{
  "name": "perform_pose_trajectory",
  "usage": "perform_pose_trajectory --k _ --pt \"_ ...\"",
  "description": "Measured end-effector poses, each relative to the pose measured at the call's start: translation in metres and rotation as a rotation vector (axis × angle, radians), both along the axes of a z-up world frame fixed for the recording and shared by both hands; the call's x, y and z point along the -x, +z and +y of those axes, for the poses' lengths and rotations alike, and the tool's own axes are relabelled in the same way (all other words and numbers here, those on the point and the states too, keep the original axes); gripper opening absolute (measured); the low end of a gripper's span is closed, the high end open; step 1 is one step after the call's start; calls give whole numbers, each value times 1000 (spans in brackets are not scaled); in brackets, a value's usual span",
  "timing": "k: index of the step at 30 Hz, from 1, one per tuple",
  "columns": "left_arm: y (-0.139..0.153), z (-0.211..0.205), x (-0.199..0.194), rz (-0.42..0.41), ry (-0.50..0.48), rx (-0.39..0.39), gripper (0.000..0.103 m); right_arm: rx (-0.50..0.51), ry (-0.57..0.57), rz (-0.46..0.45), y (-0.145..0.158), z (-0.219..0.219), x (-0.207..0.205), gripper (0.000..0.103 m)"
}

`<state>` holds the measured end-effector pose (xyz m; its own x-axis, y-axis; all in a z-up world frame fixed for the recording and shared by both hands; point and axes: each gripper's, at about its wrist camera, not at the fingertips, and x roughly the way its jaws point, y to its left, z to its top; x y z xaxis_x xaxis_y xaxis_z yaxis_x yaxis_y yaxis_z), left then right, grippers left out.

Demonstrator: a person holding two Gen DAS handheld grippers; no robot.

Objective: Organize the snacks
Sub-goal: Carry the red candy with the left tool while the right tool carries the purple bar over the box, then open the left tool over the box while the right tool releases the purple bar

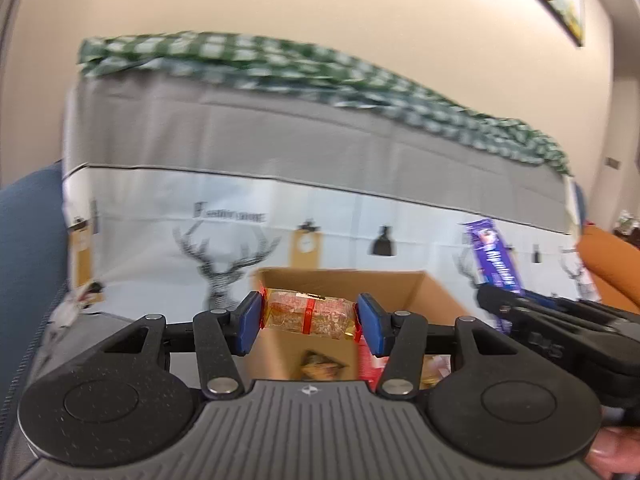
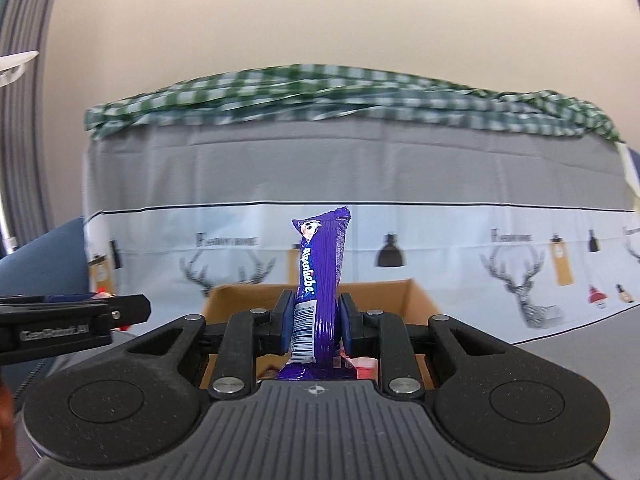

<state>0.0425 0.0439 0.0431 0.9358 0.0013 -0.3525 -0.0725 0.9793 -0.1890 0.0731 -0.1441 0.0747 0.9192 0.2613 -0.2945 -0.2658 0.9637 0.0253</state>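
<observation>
Left tongs (image 1: 309, 318) clench a golden snack pack (image 1: 310, 315) crosswise; right tongs (image 2: 313, 322) grip an upright purple packet (image 2: 320, 280). Beyond both, a cardboard box (image 1: 394, 282) holds more snacks.

Purple snack wrapper (image 2: 320, 280) showing white lettering and white barcode panel. Gold packet (image 1: 310, 314) wearing red band, red ends. Cardboard box (image 1: 400, 284) showing plain brown. Cloth (image 2: 360, 184) running grey above, white below, carrying black antlered deer, black lamps, tan tags. Green-white checked fabric (image 2: 320, 96) lying on top. Pads (image 1: 250, 320) showing blue.
</observation>
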Motion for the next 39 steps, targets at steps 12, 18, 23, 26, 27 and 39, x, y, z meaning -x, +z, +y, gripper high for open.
perform_pose_trajectory --k 12,18,23,26,27,39 --pt "-7 -64 -4 -50 -140 -75 56 14 -103 -10 -4 -41 -14 24" --pt "-10 -65 -6 -45 -150 -60 56 17 -107 -3 -6 -44 -15 24" --pt "-10 -65 -7 -45 -157 -60 56 17 -108 -2 -6 -44 -15 24" --pt "-10 -64 -8 -46 -158 -57 56 17 -108 0 -6 -43 -14 24" --pt "-10 -64 -8 -45 -158 -58 56 17 -107 2 -6 -42 -14 24" --pt "-10 -66 -8 -43 -165 -57 57 20 -109 5 -6 -43 -16 24"
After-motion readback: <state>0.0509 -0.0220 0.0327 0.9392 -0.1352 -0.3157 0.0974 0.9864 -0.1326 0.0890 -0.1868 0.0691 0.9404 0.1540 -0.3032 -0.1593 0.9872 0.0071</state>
